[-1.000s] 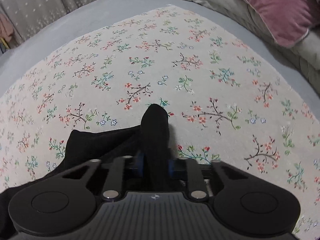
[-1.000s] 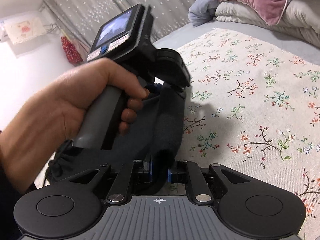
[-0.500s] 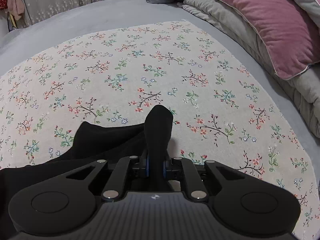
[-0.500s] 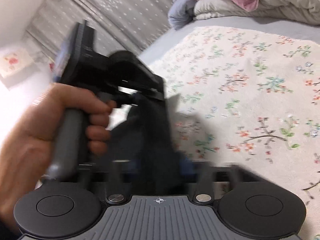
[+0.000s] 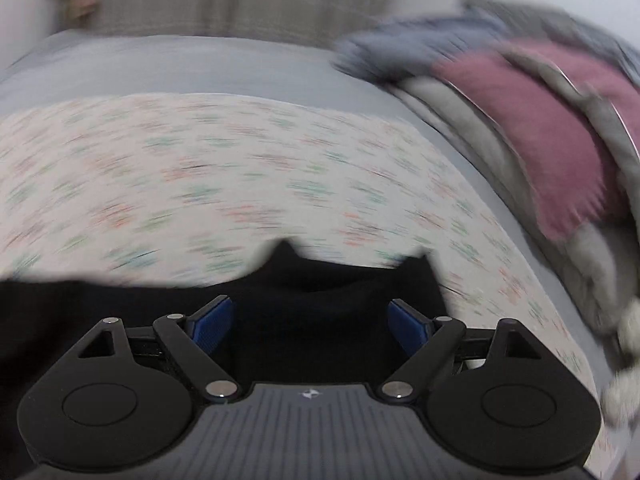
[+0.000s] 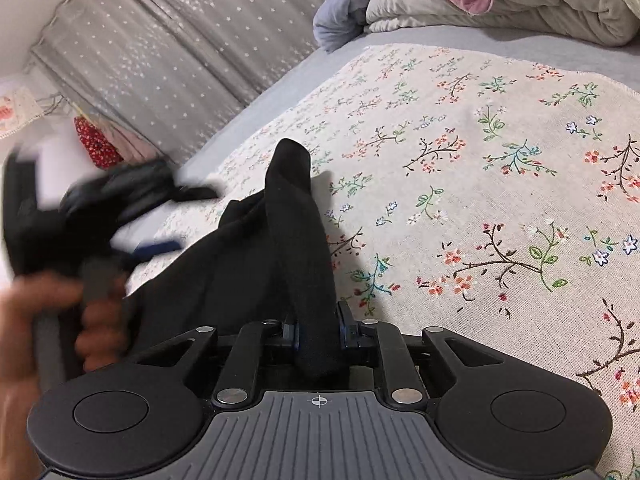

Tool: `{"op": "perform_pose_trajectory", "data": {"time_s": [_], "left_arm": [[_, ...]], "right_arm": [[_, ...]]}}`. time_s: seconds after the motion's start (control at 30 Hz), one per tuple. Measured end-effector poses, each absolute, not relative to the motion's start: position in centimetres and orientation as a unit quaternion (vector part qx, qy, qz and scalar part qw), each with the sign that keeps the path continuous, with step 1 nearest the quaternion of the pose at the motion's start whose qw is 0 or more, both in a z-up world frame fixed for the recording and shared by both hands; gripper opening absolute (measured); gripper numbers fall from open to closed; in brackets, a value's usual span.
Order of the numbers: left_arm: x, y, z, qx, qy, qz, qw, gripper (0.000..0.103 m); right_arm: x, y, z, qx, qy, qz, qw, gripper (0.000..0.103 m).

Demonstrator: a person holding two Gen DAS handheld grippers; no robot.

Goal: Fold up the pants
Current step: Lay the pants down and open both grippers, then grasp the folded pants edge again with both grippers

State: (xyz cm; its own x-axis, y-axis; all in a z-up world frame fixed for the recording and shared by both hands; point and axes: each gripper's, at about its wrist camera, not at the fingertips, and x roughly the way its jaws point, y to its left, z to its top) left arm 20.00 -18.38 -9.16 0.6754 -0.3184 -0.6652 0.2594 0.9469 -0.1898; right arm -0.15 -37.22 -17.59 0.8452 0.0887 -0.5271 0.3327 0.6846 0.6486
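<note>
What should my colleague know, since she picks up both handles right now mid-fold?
Left claw: open, blue pads spread wide, nothing gripped; its view is blurred by motion.
Right claw: shut on a bunched fold of the black pants.
The pants lie on the floral cloth, on the side toward the left claw, one end raised in the right claw.
Done: the left side is released. How far the fold has got cannot be told.
Left: probably lay down the right claw's end, release, then regrip and smooth for the next fold.
</note>
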Motion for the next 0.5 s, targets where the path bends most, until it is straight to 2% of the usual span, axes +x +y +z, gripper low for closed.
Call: {"op": "perform_pose_trajectory", "data": {"time_s": [0.17,0.33,0.5], "left_arm": [[17.1,-11.2,-12.3,-0.071,0.384,-0.047,0.919,0.097],[10.6,-13.0,-15.1,0.047,0.348,-0.051,0.935,0.096],[5.4,-14.2,-15.6,0.08,0.322,-0.066,0.941,0.096]], "right_arm": [[0.0,-37.1,-17.3,0.391,0.268,-0.072,0.877,0.016],[-0.2,-36.9,-17.2,0.395,0.267,-0.076,0.876,0.016],[-0.3,-36.9,-17.1,0.4,0.265,-0.08,0.874,0.016]]}}
